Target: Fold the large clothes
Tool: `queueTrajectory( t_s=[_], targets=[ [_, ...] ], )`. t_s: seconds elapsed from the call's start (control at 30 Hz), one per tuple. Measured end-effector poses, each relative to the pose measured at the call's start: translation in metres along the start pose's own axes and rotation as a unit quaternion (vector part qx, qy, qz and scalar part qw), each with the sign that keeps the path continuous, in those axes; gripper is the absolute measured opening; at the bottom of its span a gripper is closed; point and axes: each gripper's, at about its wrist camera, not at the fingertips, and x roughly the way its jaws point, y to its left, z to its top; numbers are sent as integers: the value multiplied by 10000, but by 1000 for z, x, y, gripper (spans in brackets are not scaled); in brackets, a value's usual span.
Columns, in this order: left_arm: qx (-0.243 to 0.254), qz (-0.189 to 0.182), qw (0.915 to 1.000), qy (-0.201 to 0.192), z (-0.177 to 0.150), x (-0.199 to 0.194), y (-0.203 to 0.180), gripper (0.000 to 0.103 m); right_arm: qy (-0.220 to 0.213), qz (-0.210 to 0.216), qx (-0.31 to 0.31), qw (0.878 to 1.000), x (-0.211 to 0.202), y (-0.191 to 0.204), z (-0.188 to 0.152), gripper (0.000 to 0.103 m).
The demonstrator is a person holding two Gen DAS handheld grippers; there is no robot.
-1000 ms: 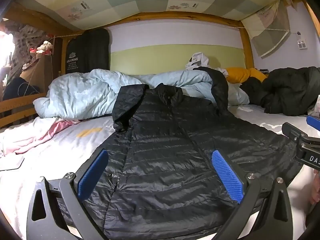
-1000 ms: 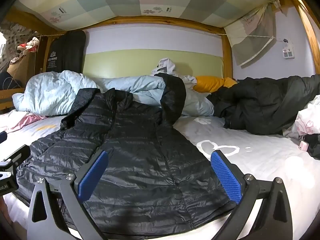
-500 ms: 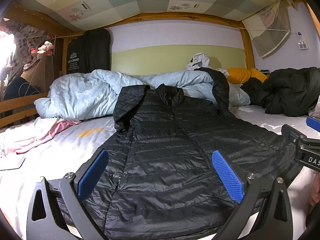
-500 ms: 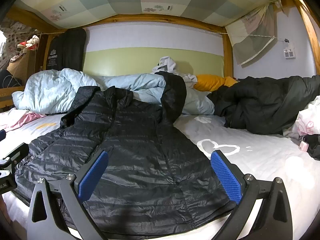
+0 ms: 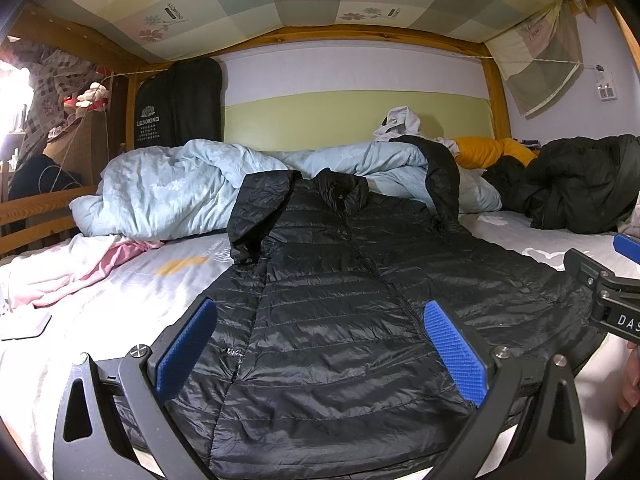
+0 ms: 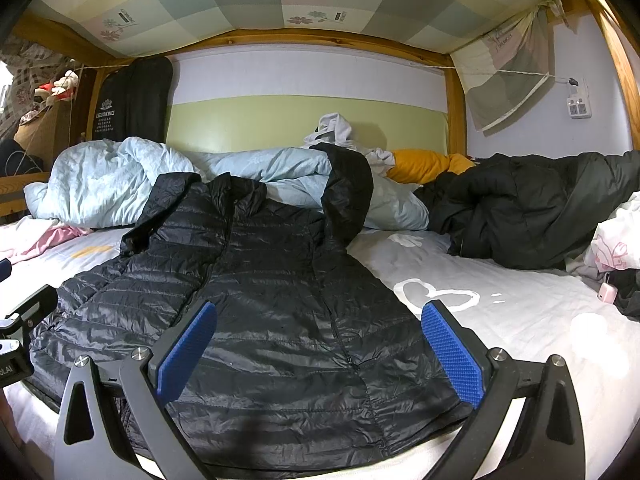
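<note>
A black quilted puffer jacket [image 5: 340,300] lies front up and zipped on the white bed sheet, collar toward the far wall. It also shows in the right wrist view [image 6: 272,300]. Its left sleeve is folded near the shoulder; its right sleeve drapes up over the blue duvet. My left gripper [image 5: 320,344] is open and empty above the jacket's hem at its left half. My right gripper [image 6: 320,344] is open and empty above the hem at its right half. Each gripper shows at the edge of the other's view.
A crumpled light blue duvet [image 5: 180,188] lies behind the jacket. A second dark jacket [image 6: 532,208] is heaped at the right by a yellow pillow [image 6: 424,164]. Pink and white cloth [image 5: 68,264] lies at the left. A wooden rail [image 5: 36,216] bounds the left side.
Both grippers have dropped slightly and stay open above the hem. The jacket has not moved.
</note>
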Motion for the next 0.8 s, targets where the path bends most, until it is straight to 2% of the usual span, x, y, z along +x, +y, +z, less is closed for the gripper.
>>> queueTrajectory(
  t_s=[0.8],
  targets=[
    [-9,16,10000,66,-1,2,8,103,24,-2,-11,10000,1,1,-1,103]
  ],
)
